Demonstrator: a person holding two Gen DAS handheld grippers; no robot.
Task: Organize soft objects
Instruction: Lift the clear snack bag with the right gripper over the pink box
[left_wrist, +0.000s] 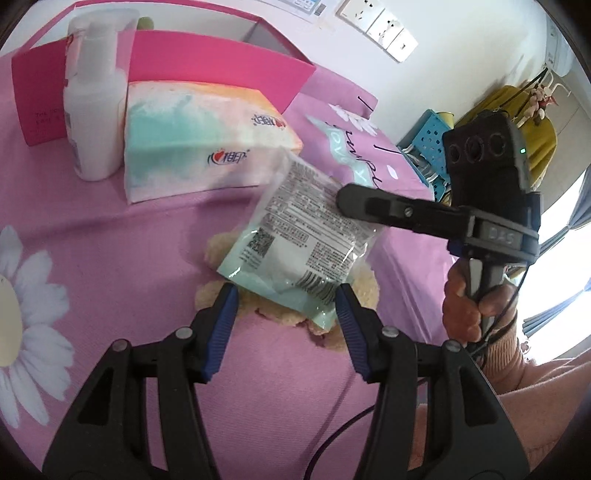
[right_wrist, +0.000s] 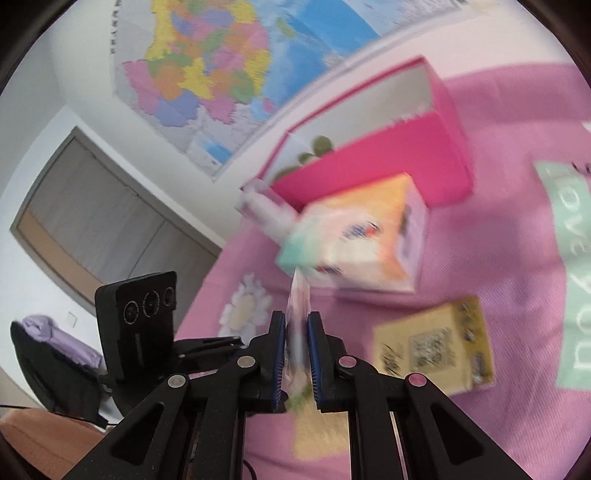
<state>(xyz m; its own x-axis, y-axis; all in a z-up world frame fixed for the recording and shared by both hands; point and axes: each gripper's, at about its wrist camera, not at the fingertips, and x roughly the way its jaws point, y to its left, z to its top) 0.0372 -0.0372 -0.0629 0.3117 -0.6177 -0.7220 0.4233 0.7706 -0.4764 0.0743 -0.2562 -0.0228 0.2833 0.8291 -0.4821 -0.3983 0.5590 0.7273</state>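
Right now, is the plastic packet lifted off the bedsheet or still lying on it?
Lifted. The right gripper is shut on the plastic packet at its edge, and it hangs tilted above the beige cloth on the sheet.

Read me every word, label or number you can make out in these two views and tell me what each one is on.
"LOVE": mint band printed on the pink bedspread, right wrist view.
Chinese brand logo, red heart with blue characters: tissue pack, too stylised to quote.
Fine print, QR code, barcode: plastic packet held by the right tool; too small.
Pink box: faint lines, unreadable.
Yellow packet: QR code, blurred.
Wall map: blurred.
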